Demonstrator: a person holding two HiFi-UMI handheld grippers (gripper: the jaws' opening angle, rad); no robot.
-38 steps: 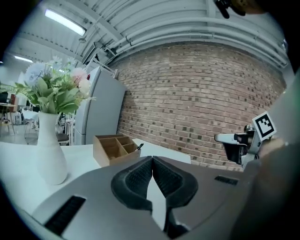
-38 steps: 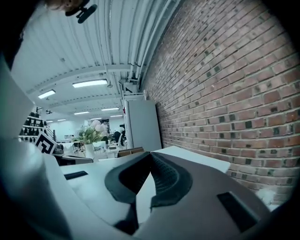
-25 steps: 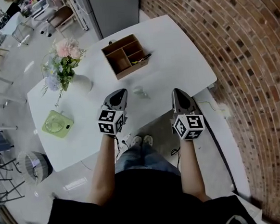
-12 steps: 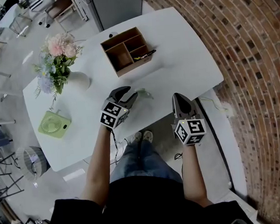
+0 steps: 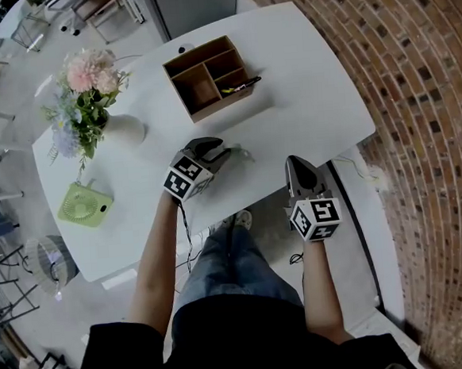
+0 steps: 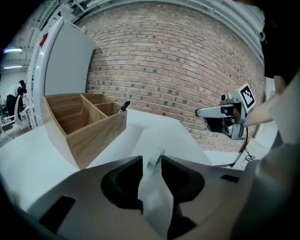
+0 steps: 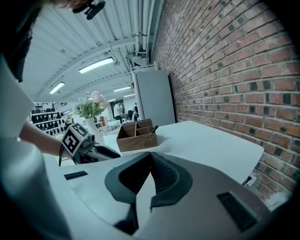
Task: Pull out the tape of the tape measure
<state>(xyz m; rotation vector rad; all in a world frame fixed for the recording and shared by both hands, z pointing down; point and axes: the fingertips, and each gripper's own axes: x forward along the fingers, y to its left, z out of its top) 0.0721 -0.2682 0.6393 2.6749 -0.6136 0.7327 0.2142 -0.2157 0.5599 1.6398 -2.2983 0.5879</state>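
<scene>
Tape not out yet. Tape measure (image 5: 237, 150) lies near desk (image 5: 302, 78) front edge, at tips of L gripper (image 5: 217, 151): jaws wide, just closing a bit, no pinch. R gripper (image 5: 294, 162) pressed together, empty.

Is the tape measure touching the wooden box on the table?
Apart. The head view shows a wide strip of bare white table between the tape measure and the wooden box.
</scene>
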